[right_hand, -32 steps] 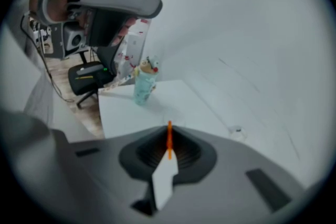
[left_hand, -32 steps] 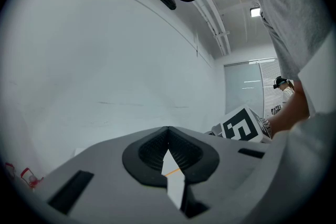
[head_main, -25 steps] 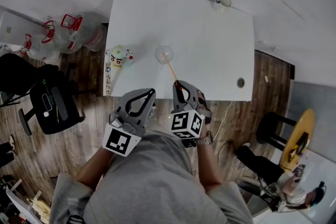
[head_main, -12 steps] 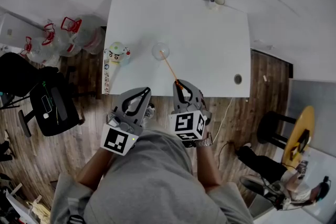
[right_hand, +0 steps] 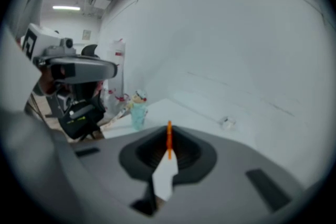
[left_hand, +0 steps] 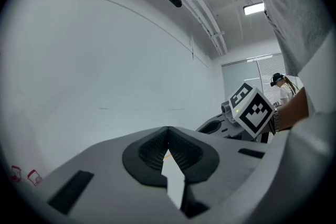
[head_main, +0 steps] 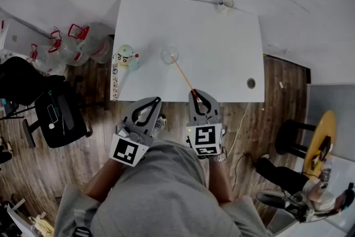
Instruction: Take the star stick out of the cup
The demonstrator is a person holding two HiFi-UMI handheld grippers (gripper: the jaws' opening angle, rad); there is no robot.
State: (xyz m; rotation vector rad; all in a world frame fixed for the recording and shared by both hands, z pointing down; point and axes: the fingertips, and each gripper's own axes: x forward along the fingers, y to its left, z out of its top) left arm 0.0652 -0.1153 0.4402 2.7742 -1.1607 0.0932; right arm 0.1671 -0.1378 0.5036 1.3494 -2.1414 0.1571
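Note:
A clear cup [head_main: 170,55] stands on the white table [head_main: 222,47]. A thin orange stick [head_main: 184,76] slants from the cup's mouth back to my right gripper [head_main: 193,93], which is shut on its near end at the table's front edge. In the right gripper view the stick [right_hand: 169,140] stands pinched between the shut jaws [right_hand: 169,128]; the cup and the star end are hidden there. My left gripper [head_main: 156,101] hovers beside it off the front edge, shut [left_hand: 168,130] with nothing in it.
A small cartoon-face bottle [head_main: 126,57] stands near the table's left edge, also seen in the right gripper view [right_hand: 138,108]. A small round object [head_main: 224,4] sits at the far edge. Water jugs [head_main: 83,44] and an office chair [head_main: 52,114] stand left; a stool [head_main: 291,137] right.
My right gripper has drawn back toward me with the stick, so more of the stick shows between cup and jaws. The left gripper has stayed shut beside it.

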